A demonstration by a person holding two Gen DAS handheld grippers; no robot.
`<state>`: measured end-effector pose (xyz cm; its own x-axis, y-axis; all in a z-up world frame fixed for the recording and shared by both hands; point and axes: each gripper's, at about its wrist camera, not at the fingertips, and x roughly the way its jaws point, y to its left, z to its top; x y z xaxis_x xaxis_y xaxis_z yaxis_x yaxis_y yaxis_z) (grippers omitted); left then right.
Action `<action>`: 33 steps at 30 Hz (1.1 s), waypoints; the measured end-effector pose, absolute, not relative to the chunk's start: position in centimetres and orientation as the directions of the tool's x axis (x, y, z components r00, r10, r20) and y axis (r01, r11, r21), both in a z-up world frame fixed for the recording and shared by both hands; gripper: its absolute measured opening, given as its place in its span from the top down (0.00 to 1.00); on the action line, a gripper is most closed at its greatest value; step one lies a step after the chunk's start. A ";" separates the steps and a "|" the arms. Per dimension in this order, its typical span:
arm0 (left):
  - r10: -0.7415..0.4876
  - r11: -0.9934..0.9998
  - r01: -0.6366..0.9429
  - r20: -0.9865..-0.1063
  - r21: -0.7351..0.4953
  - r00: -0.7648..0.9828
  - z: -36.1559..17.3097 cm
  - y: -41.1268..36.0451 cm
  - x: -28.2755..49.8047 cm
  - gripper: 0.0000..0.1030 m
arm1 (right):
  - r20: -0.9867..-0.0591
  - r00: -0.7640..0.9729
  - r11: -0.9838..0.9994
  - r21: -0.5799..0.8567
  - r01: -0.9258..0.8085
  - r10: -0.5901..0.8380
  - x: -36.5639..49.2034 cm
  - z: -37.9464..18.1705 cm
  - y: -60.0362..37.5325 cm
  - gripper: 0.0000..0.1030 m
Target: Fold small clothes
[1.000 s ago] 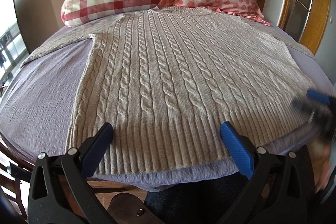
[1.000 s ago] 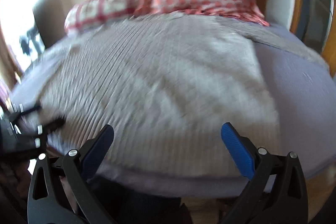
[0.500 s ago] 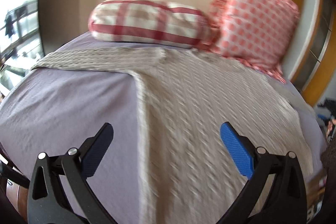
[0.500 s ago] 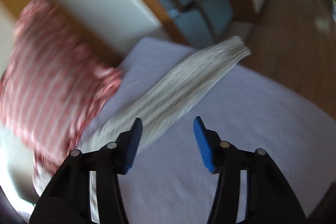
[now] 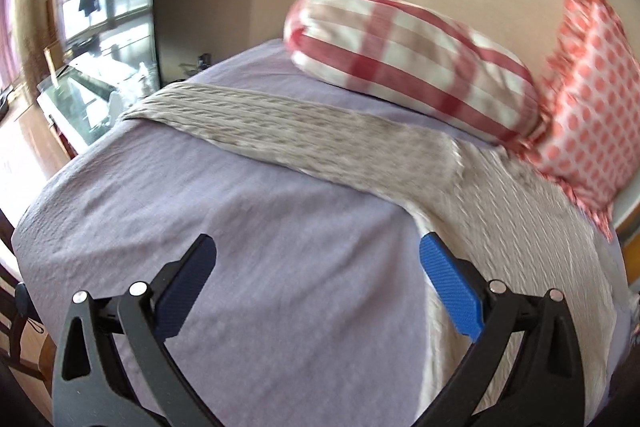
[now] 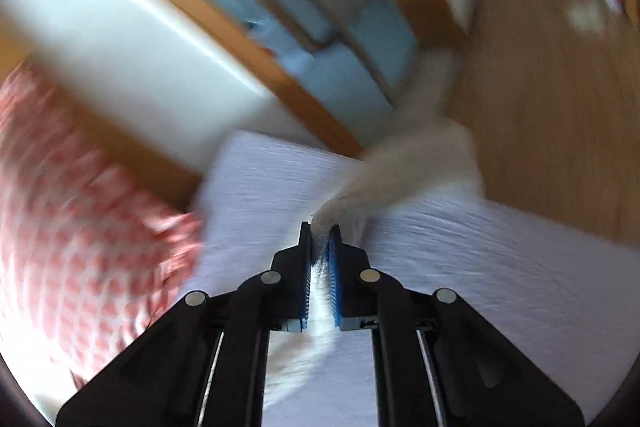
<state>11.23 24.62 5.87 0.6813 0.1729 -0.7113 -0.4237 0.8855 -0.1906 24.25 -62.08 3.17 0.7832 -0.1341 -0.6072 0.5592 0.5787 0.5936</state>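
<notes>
Right gripper (image 6: 320, 239) pinches what looks like the sweater sleeve (image 6: 412, 155)

Left gripper (image 5: 318, 267) fingers wide apart; right gripper (image 6: 320, 231) fingers clamped.

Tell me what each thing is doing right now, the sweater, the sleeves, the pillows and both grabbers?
Sweater: lying flat on the bed, not folded yet.
Left sleeve: stretched out flat across the sheet.
Right sleeve: pinched and bunched up, its end hanging over the bed edge.
Left gripper: open, holding nothing, above the sheet.
Right gripper: shut on the right sleeve.
Checked pillow: lying on its side.
Dotted pillow: propped upright.
</notes>
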 end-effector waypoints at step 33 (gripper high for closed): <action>-0.044 0.577 -0.561 -0.708 -0.594 0.705 1.6 41.8 18.0 0.40 | -0.701 0.395 0.760 0.327 -0.562 0.594 23.9 6.7 -10.2 0.17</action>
<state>18.04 41.76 1.58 0.7049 -0.0435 -0.7080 -0.5607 0.5771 -0.5937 23.86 -10.16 6.70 0.3949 0.5940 -0.7008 -0.5624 0.7595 0.3269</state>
